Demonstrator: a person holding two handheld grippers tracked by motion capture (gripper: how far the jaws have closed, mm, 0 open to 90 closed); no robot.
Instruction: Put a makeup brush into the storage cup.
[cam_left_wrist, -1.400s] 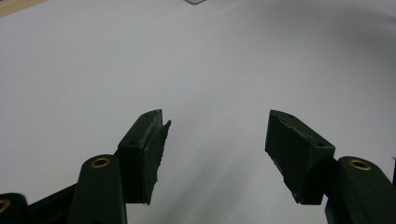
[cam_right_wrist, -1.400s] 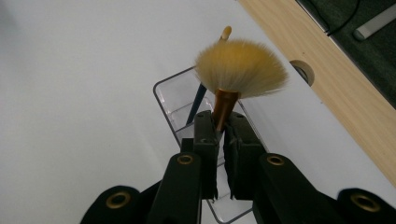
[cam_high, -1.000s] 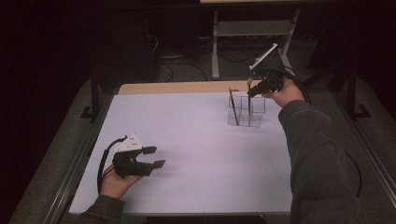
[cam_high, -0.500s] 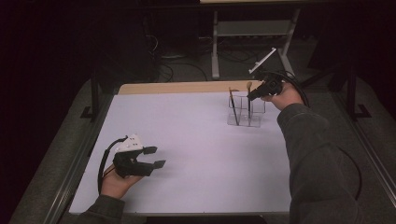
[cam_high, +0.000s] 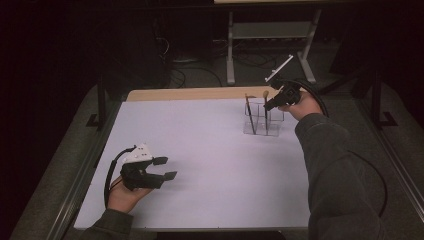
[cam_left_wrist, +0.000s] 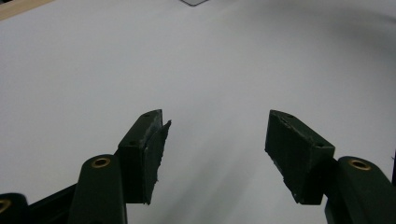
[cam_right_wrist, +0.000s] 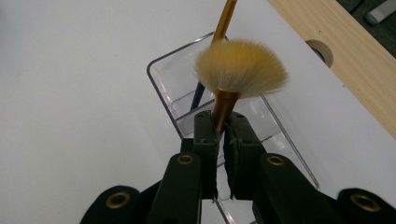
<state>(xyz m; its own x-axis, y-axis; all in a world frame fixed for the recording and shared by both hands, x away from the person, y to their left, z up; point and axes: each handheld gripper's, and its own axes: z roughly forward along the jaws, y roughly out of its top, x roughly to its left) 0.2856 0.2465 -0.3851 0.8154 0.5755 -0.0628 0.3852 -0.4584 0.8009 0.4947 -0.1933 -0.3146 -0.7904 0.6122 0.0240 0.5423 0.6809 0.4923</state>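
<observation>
Right tongs pinching fan brush by its ferrule, bristles up, above clear organizer at two o'clock on surface; left tongs spread, idle at eight o'clock; risk: handle catching a divider, tipping the light organizer.

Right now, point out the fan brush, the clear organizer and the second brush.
fan brush (cam_right_wrist: 240, 67), right gripper view, on its bristles
clear organizer (cam_right_wrist: 161, 84), right gripper view, on its rim
second brush (cam_right_wrist: 226, 16), right gripper view, on its gold handle
</observation>
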